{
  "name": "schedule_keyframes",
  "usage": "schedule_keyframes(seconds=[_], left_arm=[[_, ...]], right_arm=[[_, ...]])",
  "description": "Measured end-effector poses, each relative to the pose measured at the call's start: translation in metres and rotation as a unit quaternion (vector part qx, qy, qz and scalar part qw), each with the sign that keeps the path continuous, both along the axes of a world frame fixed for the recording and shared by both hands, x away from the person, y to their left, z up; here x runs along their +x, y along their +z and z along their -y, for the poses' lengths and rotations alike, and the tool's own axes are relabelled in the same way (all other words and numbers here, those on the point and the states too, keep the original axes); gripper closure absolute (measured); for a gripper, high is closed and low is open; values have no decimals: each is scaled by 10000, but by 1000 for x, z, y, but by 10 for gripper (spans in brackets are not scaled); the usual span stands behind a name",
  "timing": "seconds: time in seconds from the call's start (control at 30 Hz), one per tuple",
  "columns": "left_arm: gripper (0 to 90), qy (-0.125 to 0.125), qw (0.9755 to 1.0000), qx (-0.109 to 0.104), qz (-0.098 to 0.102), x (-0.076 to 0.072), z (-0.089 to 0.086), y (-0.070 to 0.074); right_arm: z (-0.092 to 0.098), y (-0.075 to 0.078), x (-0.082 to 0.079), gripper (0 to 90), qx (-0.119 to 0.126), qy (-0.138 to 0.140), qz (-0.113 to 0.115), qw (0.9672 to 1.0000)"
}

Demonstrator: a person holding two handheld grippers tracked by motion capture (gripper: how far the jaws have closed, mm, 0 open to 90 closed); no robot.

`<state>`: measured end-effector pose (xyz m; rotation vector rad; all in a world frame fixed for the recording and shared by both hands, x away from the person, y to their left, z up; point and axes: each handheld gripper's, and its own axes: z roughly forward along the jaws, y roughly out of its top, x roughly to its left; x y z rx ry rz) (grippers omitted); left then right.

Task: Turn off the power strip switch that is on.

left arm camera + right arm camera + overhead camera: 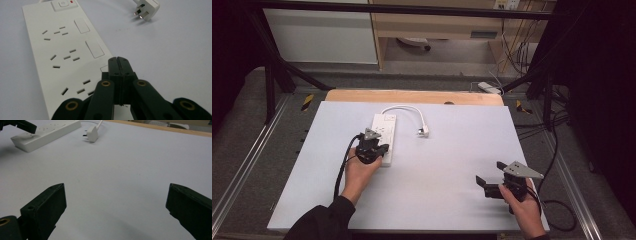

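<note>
One power strip (383, 135) and one plug (424, 131) sit on the white table (452, 165). Your left gripper (119, 62) is pinched closed over the strip's near end, holding nothing. Your right gripper (116, 202) gapes wide near the table's front-right edge, with loads of bare table between.

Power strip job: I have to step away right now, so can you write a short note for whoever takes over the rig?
Left claw: shut, nothing between its jaws, tips over the near end of the power strip, by one of the small rocker switches; whether it presses on the strip I cannot tell.
Right claw: open, nothing between its jaws, over bare white mat at the near right.
Plug: lying loose on the mat to the right of the strip, its cord looping back to the strip's far end.
Done: nothing plugged into any socket.
Left: probably the plug or the switches; judge on taking over.
</note>
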<state>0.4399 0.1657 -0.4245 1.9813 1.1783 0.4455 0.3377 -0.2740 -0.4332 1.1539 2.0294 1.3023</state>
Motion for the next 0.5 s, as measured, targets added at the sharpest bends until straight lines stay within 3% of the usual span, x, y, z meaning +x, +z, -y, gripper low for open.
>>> schedule_keyframes(seconds=[0.5], left_arm=[[900, 27, 10000, -16, -37, -2, -3, -5]], right_arm=[[0, 0, 0, 35, -35, 7, -1, 10000]])
